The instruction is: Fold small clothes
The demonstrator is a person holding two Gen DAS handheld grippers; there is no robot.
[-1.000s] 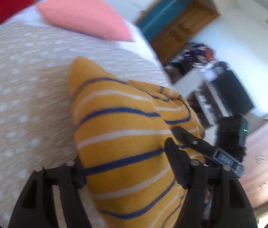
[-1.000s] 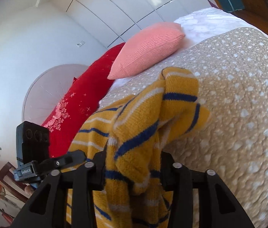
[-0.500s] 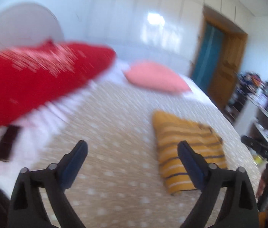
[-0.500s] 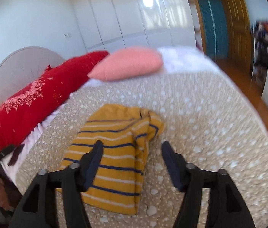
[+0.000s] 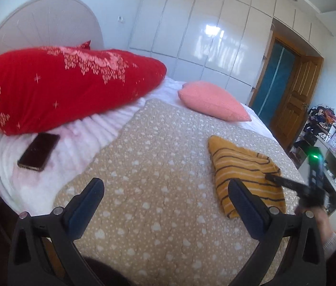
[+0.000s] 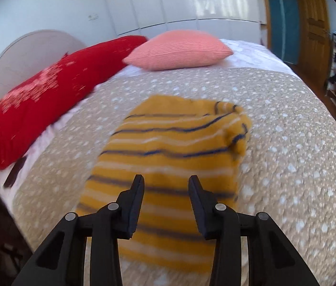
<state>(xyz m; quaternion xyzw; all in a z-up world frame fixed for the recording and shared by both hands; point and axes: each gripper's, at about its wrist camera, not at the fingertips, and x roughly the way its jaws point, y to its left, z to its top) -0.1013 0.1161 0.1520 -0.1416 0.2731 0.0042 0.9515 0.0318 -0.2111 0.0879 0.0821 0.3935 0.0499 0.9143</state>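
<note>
The folded yellow striped sweater (image 6: pixel 168 166) lies flat on the beige spotted bedspread (image 5: pixel 158 157), at the right of the left wrist view and filling the centre of the right wrist view. The left gripper (image 5: pixel 165 197) stands wide, nothing between its jaws, over bare bedspread at lower centre — open room runs up to the red pillow (image 5: pixel 55 88) and the dark phone (image 5: pixel 39 151) at left. The right gripper (image 6: pixel 165 190) has just been narrowing — jaws part open, empty, above the sweater's near edge. The pink pillow (image 6: pixel 180 48) sits well beyond.
</note>
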